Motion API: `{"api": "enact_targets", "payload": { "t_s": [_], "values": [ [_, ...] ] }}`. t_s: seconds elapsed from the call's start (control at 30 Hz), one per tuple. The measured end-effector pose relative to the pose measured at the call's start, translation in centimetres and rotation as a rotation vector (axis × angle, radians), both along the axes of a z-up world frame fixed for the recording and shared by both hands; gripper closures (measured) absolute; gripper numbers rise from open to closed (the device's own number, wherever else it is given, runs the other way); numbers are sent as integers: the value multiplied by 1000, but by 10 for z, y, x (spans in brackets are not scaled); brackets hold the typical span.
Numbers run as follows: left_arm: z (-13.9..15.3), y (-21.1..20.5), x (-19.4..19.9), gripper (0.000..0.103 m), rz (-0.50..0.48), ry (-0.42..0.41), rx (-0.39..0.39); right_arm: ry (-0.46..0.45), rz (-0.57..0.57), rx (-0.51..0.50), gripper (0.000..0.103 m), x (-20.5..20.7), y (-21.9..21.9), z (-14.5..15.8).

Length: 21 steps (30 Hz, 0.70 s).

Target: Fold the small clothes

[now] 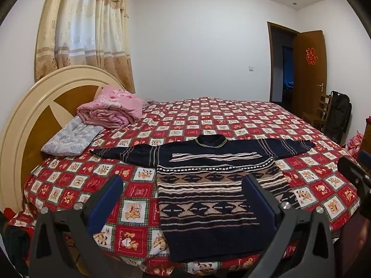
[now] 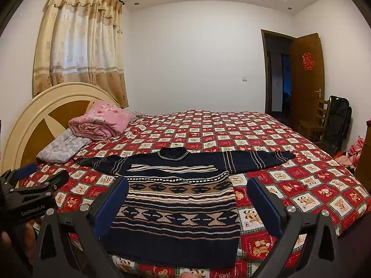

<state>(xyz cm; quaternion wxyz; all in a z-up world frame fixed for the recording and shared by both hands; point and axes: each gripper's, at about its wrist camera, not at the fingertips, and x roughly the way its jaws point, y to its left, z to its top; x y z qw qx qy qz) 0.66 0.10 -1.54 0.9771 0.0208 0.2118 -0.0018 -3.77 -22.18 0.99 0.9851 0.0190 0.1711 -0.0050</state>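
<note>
A dark navy knitted sweater (image 1: 208,199) with beige and white pattern bands lies flat on the bed, front up, both sleeves spread out sideways, hem toward me. It also shows in the right wrist view (image 2: 178,208). My left gripper (image 1: 183,183) is open and empty, held above the hem's left part. My right gripper (image 2: 187,185) is open and empty, above the hem. The left gripper also appears at the left edge of the right wrist view (image 2: 34,185), and the right gripper at the right edge of the left wrist view (image 1: 357,173).
The bed has a red checked cover (image 1: 231,120) with bear prints. A folded pink quilt (image 1: 111,108) and a grey pillow (image 1: 71,139) lie by the headboard (image 1: 34,115). A wooden chair (image 1: 320,113), a black bag and an open door stand at the right.
</note>
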Motion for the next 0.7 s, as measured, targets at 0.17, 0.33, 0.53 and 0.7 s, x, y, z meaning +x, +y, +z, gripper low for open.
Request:
{"api": "enact_targets", "payload": {
  "t_s": [0.17, 0.33, 0.53, 0.7],
  "values": [
    [-1, 0, 0, 0, -1, 2, 2, 9, 1, -2, 1, 1, 1, -4],
    [-3, 0, 1, 0, 0, 8, 5, 12, 4, -2, 1, 2, 1, -3],
    [-3, -1, 2, 0, 0, 8, 7, 12, 4, -3, 1, 2, 2, -3],
    [-3, -1, 2, 0, 3, 7, 7, 12, 5, -2, 1, 2, 3, -4]
  ]
}}
